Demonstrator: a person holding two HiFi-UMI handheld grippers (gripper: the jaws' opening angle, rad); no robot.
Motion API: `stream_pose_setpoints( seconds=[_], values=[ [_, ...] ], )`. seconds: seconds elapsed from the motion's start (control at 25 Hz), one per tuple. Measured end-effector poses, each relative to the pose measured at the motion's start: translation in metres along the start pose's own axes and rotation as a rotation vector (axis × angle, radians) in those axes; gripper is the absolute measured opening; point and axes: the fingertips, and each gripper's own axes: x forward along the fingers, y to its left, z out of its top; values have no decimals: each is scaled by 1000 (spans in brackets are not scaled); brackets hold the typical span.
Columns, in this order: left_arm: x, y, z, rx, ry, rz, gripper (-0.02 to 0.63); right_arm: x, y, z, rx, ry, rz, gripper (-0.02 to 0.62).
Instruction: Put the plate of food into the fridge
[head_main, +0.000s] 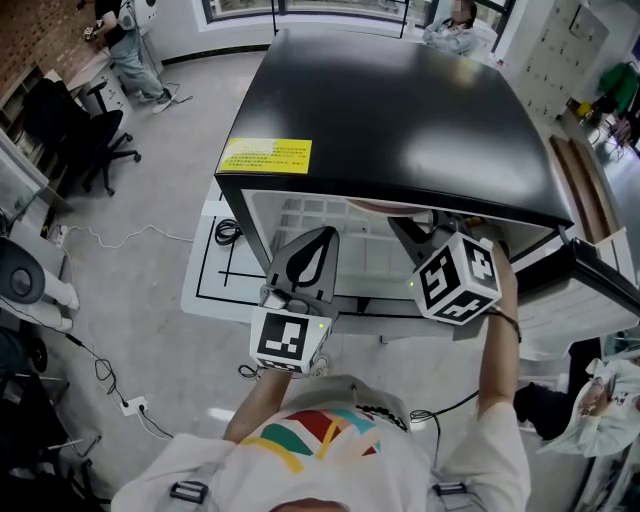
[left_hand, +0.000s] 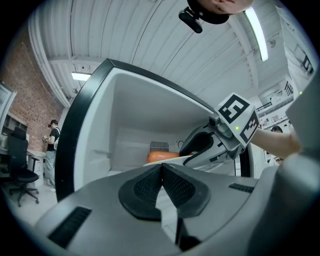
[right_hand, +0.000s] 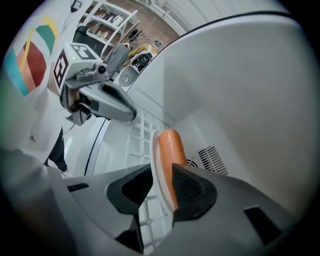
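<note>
The plate (right_hand: 156, 150) with its sausage (right_hand: 170, 150) is inside the open fridge (head_main: 400, 110), its rim between the right claw's (right_hand: 159, 172) parted jaws, unpinched; the left claw (left_hand: 161, 170) is closed, empty; stiff, smooth and light, it wants a level rim grip, lest the sausage roll.

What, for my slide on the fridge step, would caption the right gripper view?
Right gripper inside the white fridge, a plate bearing a sausage edge-on between its parted jaws.

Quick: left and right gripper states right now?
Left gripper: closed, empty.
Right gripper: open, with the plate rim between its fingers, not clamped.
</note>
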Motion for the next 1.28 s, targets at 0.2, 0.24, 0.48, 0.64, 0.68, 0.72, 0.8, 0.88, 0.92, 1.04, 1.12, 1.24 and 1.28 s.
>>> stream_pose_setpoints(
  seconds=[0.2,0.24,0.48,0.64,0.68,0.72,0.8,0.88,0.92,1.04,1.12,1.24,1.28],
  values=[
    [1,-1,-2,-12,5,-10,6,-7,2,11,92,-76,74,115],
    [1,-1,-3,-15,9,-14,6,-7,4,12,99,-79,89,120],
    [-1,-2,-7,-26,17,-18,6,-9,17,13,156,-106,189,123],
    [-2,1,-4,-30,8,-8,6,-6,24,11,160,-97,212,133],
    [-2,1,-5,-29,8,-8,6,-7,25,11,171,-104,218,133],
    [-2,1,-6,-29,9,-9,6,-8,26,12,189,-121,228,133],
    [-3,1,-7,-30,10,-10,6,-12,25,18,233,-164,247,133],
    [-4,0,-6,-32,9,-10,6,-16,22,22,258,-193,245,133],
    [-4,0,-5,-31,8,-9,6,-17,20,23,262,-201,233,133],
    [-5,1,-3,-29,4,-5,6,-19,16,24,285,-220,197,133],
    [-6,2,-1,-27,0,-1,6,-21,14,24,312,-239,174,133],
    [-7,2,1,-22,-2,4,6,-27,8,25,361,-281,129,133],
    [-7,2,1,-20,-3,5,6,-31,6,26,381,-304,113,133]
  ],
)
